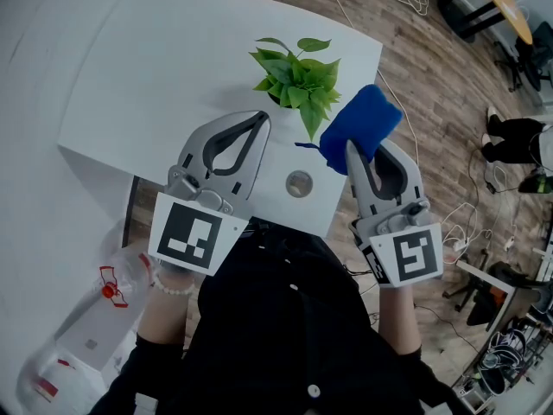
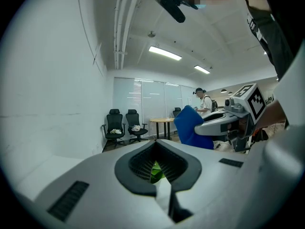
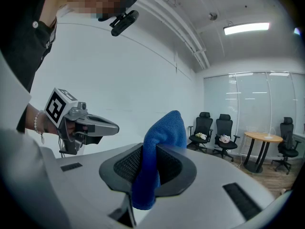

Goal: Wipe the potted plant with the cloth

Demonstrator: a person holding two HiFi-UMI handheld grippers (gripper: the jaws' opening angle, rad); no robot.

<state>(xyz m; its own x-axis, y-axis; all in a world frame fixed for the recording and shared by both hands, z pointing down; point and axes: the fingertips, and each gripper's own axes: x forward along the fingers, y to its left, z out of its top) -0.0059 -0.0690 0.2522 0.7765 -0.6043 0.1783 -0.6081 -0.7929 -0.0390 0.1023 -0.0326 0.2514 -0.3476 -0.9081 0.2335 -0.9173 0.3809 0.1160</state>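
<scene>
Here, a small potted plant [image 1: 296, 83] with glossy green leaves stands near the right edge of a white table [image 1: 155, 76], toward its far right corner. The leaves look thin and floppy and would likely bend or tear under pressure, and the pot looks light enough to tip, so steadying it low at the pot seems safest. Just right of the leaves, touching or nearly so, is a soft, limp blue cloth [image 1: 363, 128], bunched and gripped firmly in the right gripper [image 1: 370, 156]. The left gripper [image 1: 257, 118] is clenched just left of the plant, a sliver of green showing through its hollow; whether it pinches a leaf is unclear
</scene>
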